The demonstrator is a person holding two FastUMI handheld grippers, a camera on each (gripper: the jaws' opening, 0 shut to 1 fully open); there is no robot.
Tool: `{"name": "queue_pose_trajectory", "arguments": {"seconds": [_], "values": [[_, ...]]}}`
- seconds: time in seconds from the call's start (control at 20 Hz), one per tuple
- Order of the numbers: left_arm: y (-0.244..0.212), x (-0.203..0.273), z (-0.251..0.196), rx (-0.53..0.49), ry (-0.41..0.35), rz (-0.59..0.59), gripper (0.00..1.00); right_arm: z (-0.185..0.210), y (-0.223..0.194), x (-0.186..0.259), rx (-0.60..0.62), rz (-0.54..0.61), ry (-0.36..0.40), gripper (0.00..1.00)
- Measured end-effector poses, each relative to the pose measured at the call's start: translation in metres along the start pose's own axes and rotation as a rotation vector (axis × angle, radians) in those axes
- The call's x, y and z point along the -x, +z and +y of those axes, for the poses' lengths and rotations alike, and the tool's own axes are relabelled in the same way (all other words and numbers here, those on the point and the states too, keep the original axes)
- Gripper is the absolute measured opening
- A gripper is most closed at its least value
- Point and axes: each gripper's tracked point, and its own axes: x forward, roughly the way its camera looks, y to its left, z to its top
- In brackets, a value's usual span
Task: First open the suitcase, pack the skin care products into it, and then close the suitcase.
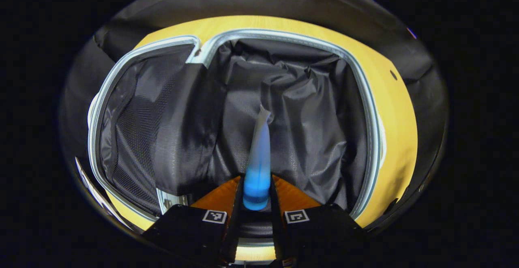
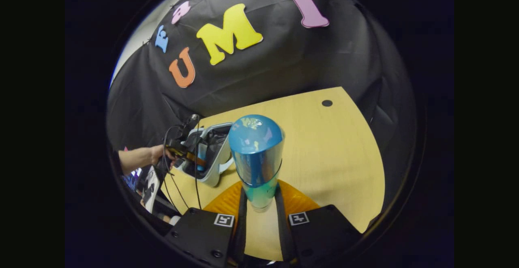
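The suitcase lies open on the yellow wooden bench, its dark fabric lining facing up inside a pale zip rim, so the opening step looks done and packing is under way. The left tool is clenched on a blue-and-white tube of skin care product: both fingers press its blue capped end, and the tube's long axis runs straight forward from the tool, its flat crimped tail pointing out over the lined main compartment. The tube hangs above the lining, and I cannot tell whether it touches the fabric. To the tool's left sits the lid half with its mesh pocket. In the right gripper view, the right tool grips a blue bottle near its lower end, fingers closed on either side, the bottle standing up along the tool's line with its rounded top away from the camera. From here the suitcase lies ahead and to the left across the bench, well apart from this bottle, and a person's hand holds the other tool over it. The left side is the nearer one: its tube looks ready to be lowered and let go inside the case, while the bottle would need carrying leftward over the rim before it could follow.
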Motion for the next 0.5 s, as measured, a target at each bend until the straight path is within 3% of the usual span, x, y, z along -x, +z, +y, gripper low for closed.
{"name": "queue_pose_trajectory", "arguments": {"seconds": [0.05,0.1,0.15,0.2,0.25,0.3,0.35,0.4,0.45,0.5], "values": [[-0.002,-0.002,-0.002,0.005,0.006,0.030,0.45,0.005,0.001,0.005,0.008,-0.006,0.004,0.32],[0.003,-0.002,-0.003,-0.006,0.007,0.028,0.38,0.008,0.003,0.007,0.009,-0.008,0.010,0.32],[0.006,-0.005,-0.006,-0.017,0.002,0.027,0.38,0.013,0.003,0.009,0.010,-0.014,0.017,0.32],[0.004,-0.005,-0.007,-0.012,0.007,0.036,0.45,0.018,0.006,0.009,0.016,-0.015,0.023,0.32],[0.004,-0.005,-0.012,-0.006,-0.006,0.033,0.40,0.023,0.005,0.009,0.031,-0.012,0.028,0.32],[0.002,-0.006,-0.017,0.007,-0.026,0.034,0.49,0.030,0.007,0.007,0.052,-0.008,0.036,0.31],[-0.001,-0.009,-0.018,0.027,-0.035,0.037,0.47,0.038,0.008,0.005,0.074,0.000,0.047,0.32],[0.000,-0.008,-0.020,0.045,-0.042,0.018,0.62,0.047,0.011,0.002,0.095,0.007,0.059,0.32],[0.002,-0.006,-0.022,0.063,-0.061,-0.008,0.63,0.055,0.012,-0.004,0.116,0.023,0.065,0.32],[0.003,-0.003,-0.025,0.077,-0.082,-0.038,0.71,0.065,0.014,-0.010,0.135,0.041,0.075,0.32]]}}
